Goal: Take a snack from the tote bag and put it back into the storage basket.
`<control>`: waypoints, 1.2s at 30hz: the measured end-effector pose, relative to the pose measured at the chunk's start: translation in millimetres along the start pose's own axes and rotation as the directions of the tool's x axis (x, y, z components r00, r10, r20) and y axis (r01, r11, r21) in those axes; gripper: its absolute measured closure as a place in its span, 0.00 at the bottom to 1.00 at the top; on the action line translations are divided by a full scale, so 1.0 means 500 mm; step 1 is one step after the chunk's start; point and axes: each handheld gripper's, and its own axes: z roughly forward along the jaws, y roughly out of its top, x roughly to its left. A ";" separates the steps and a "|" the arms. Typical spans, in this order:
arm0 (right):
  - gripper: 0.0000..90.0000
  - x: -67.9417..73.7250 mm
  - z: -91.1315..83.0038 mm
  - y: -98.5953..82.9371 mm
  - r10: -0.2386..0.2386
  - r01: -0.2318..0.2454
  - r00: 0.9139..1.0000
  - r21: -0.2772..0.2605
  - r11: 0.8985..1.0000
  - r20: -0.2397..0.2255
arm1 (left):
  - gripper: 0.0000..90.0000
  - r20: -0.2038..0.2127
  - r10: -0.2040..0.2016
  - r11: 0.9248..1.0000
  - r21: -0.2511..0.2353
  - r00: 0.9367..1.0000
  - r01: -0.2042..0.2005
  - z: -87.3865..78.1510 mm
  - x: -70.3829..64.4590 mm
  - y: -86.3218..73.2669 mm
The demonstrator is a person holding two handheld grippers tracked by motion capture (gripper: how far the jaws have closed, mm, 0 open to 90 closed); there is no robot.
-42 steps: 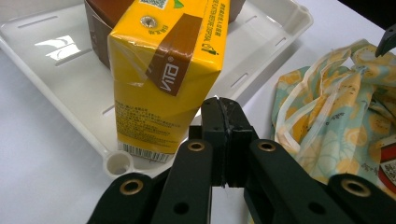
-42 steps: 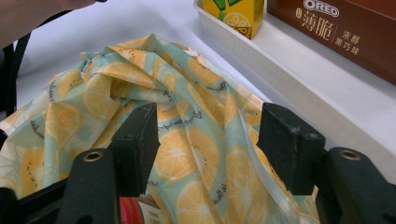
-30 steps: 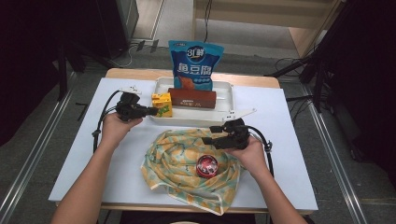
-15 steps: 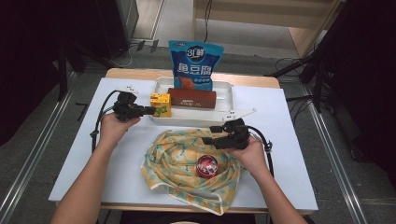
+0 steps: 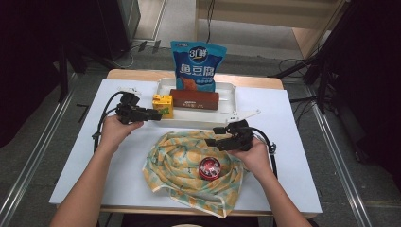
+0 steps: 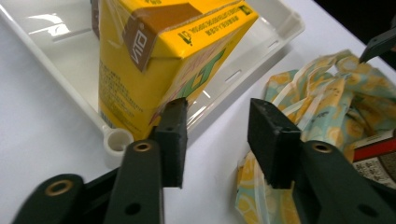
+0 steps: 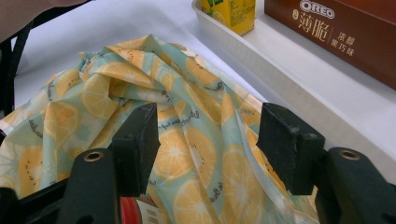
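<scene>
The yellow juice carton (image 6: 159, 65) stands upright in the left end of the white tray (image 5: 227, 92), long axis vertical, just beside the brown cookie box (image 5: 195, 99). The left gripper (image 5: 158, 115) sits right at the carton, jaws spread, nothing pinched; one jaw is just in front of the carton's lower corner. Compared to a second ago, that gripper has drawn back a bit from the tray. The right gripper (image 5: 218, 138) hovers with jaws apart over the orange-print cloth (image 5: 189, 161), same spot as before. A red can (image 5: 209, 168) lies on the cloth.
</scene>
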 end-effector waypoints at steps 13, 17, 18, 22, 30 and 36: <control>0.47 0.005 -0.010 0.003 -0.004 0.004 1.000 -0.007 1.000 0.007 | 0.50 0.045 0.033 0.999 0.030 0.998 -0.034 0.001 -0.017 0.001; 0.47 0.009 -0.017 0.006 -0.014 0.014 1.000 -0.010 1.000 0.015 | 0.49 0.052 0.043 0.999 0.029 0.998 -0.045 -0.002 -0.022 -0.001; 0.47 0.010 -0.019 0.007 -0.016 0.016 1.000 -0.013 1.000 0.013 | 0.48 0.051 0.044 0.999 0.025 0.998 -0.045 -0.003 -0.022 0.000; 0.49 0.016 -0.024 0.011 -0.029 0.029 0.999 -0.014 0.999 0.014 | 0.47 0.054 0.043 0.999 0.020 0.998 -0.044 -0.005 -0.022 0.000; 0.53 0.026 -0.024 0.013 -0.035 0.036 0.999 -0.009 0.999 0.016 | 0.45 0.062 0.051 0.998 0.030 0.997 -0.053 -0.002 -0.026 0.000; 0.53 0.032 -0.027 0.011 -0.032 0.032 0.999 -0.006 0.999 0.007 | 0.45 0.065 0.058 0.998 0.023 0.996 -0.060 -0.003 -0.028 0.000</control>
